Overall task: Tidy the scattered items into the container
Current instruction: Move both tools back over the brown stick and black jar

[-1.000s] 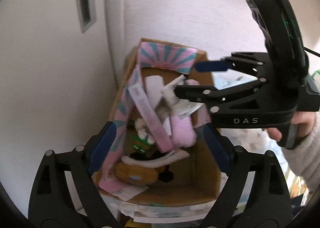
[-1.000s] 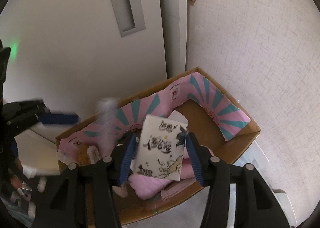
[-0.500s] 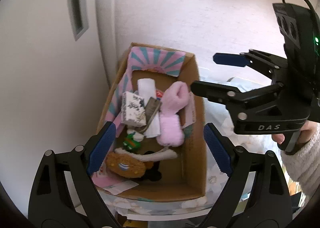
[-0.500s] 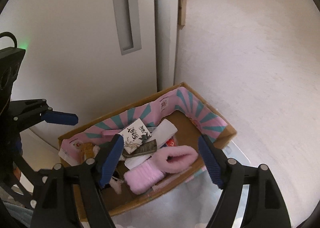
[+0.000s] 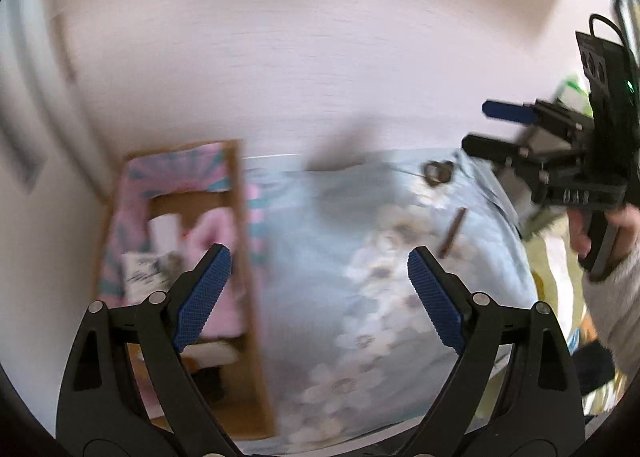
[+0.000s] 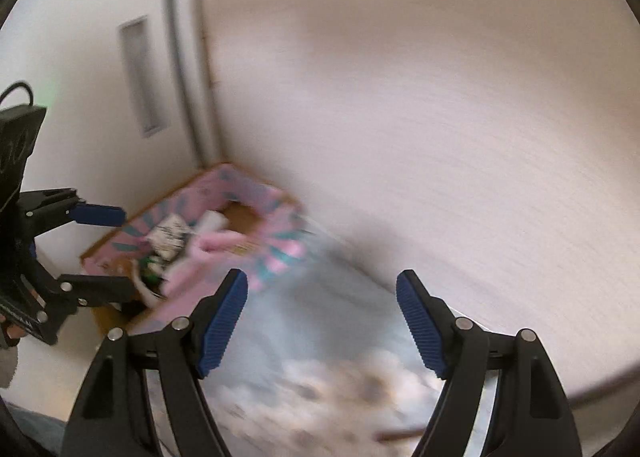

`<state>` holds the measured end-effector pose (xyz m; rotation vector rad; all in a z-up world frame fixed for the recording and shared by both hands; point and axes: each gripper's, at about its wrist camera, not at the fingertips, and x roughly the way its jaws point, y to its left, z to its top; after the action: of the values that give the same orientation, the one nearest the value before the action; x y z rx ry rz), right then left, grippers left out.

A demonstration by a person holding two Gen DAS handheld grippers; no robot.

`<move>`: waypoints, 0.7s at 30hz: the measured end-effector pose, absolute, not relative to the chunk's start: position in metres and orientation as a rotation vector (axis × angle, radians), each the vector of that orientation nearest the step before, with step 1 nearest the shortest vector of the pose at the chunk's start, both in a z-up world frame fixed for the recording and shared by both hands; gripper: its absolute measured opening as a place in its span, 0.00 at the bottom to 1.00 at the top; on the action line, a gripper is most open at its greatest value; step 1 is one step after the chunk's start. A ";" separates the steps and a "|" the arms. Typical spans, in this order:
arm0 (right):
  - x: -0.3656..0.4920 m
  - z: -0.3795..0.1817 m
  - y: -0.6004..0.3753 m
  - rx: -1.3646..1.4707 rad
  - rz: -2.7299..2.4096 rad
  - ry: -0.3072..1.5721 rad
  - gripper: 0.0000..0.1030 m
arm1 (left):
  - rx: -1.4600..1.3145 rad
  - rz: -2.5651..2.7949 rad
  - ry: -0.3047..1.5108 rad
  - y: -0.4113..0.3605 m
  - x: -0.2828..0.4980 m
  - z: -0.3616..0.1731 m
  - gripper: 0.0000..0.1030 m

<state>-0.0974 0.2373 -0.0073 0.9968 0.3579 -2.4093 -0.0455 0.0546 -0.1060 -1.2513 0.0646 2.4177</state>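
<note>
A pale blue flowered cloth point(image 5: 360, 257) fills the lower centre of the left view. At lower left sits the cardboard box point(image 5: 244, 257), holding pink fabric point(image 5: 216, 229) and what looks like a printed packet point(image 5: 140, 273). Left gripper point(image 5: 318, 289) and right gripper point(image 6: 322, 321) both gape wide, empty. A thin brown stick point(image 5: 452, 233) lies right of centre.

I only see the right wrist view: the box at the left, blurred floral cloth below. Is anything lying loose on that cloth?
Observer: Yes. The left wrist view shows a small dark ring-shaped item near the far edge of the blue floral cloth.
Operator: Where is my gripper relative to it?
Observer: In that view the right gripper hangs just right of the item, open and empty.
Operator: And the left one?
Observer: The left gripper is open over the cloth, with nothing between its pads.
</note>
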 end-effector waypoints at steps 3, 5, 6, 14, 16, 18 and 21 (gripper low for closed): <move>-0.098 -0.009 0.292 1.045 -2.495 0.358 0.71 | -1.234 2.336 0.138 0.096 -0.048 -0.112 0.88; -0.100 -0.016 0.326 1.101 -2.531 0.361 0.71 | -1.239 2.274 0.164 0.123 -0.050 -0.121 0.88; -0.101 -0.020 0.340 1.127 -2.541 0.365 0.71 | -1.247 2.238 0.170 0.137 -0.052 -0.127 0.88; -0.114 -0.077 0.411 1.222 -2.466 0.430 0.71 | -1.245 2.064 0.169 0.230 -0.067 -0.176 0.88; -0.126 -0.094 0.419 1.219 -2.427 0.439 0.71 | -1.242 2.039 0.189 0.249 -0.071 -0.192 0.88; -0.141 -0.114 0.424 1.219 -2.384 0.452 0.71 | -1.245 2.010 0.214 0.269 -0.077 -0.211 0.88; -0.159 -0.142 0.423 1.225 -2.330 0.478 0.71 | -1.240 1.971 0.255 0.291 -0.080 -0.234 0.88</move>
<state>-0.1594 0.4228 -0.1421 1.2253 0.4781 -2.3305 -0.0805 0.2910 -0.2341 -1.2402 0.2545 1.9709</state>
